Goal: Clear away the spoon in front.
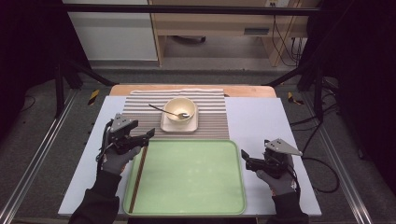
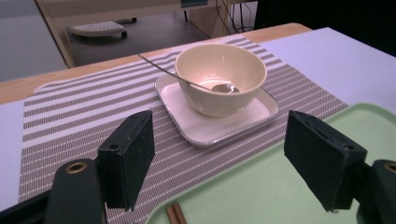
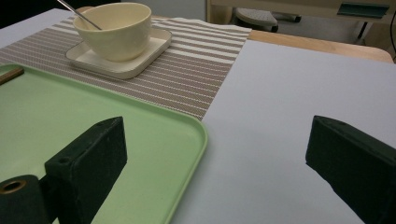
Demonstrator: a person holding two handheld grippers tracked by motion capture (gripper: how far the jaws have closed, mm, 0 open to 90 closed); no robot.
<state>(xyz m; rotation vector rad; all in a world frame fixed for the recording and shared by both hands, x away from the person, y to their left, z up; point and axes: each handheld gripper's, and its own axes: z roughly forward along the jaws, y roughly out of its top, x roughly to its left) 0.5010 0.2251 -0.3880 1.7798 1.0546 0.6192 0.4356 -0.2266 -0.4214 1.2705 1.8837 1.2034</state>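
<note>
White covering is laid over the table, with a striped mat at the far side and a green tray near. Chopsticks are seen along the tray's left edge, just below the left gripper, whose jaws are spread and empty. Light, stiff and slippery, they are best pinched mid-length as a pair. Their near tips are hard to make out. The right gripper is held spread by the tray's right rim.
</note>
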